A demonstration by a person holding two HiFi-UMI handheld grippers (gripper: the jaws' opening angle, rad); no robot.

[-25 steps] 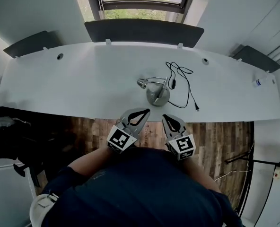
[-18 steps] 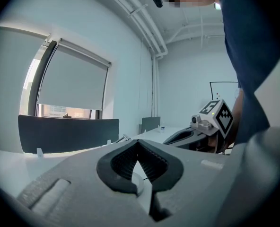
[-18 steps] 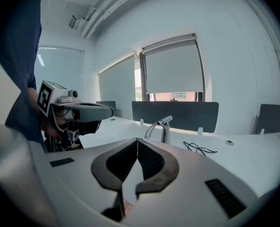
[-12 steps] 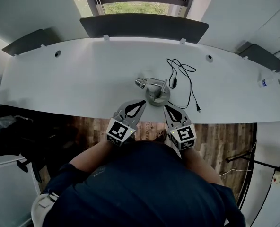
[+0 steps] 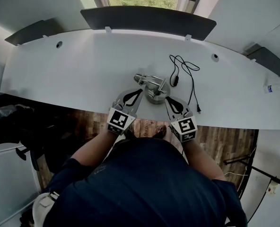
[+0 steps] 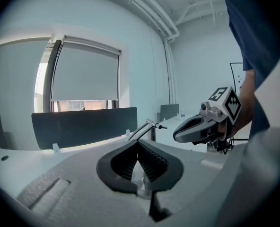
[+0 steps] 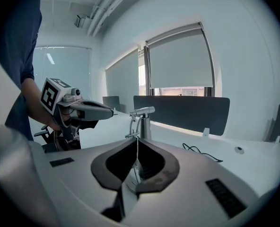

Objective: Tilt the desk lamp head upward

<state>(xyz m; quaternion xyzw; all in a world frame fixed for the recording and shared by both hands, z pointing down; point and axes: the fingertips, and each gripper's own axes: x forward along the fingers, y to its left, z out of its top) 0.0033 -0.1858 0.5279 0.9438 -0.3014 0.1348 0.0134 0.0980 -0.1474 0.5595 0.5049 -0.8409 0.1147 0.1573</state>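
Note:
A small silver desk lamp (image 5: 153, 88) stands near the white desk's front edge, its round base (image 5: 158, 97) nearest me and its head (image 5: 140, 78) pointing left. Its black cable (image 5: 186, 74) trails right to a plug (image 5: 197, 110). My left gripper (image 5: 139, 91) is shut and empty, its tip just left of the base. My right gripper (image 5: 167, 99) is shut and empty, just right of the base. In the left gripper view the lamp arm (image 6: 146, 127) rises beyond the shut gripper (image 6: 138, 142). In the right gripper view the lamp head (image 7: 144, 111) stands above the shut gripper (image 7: 136, 140).
The long curved white desk (image 5: 69, 74) carries dark divider panels (image 5: 148, 19) along its far edge under a window. A small bottle (image 5: 274, 87) lies at the far right. Wooden floor (image 5: 225, 138) shows below the desk's front edge.
Both grippers have moved forward from over the floor to the desk's front edge and now flank the lamp base. The lamp has not moved.

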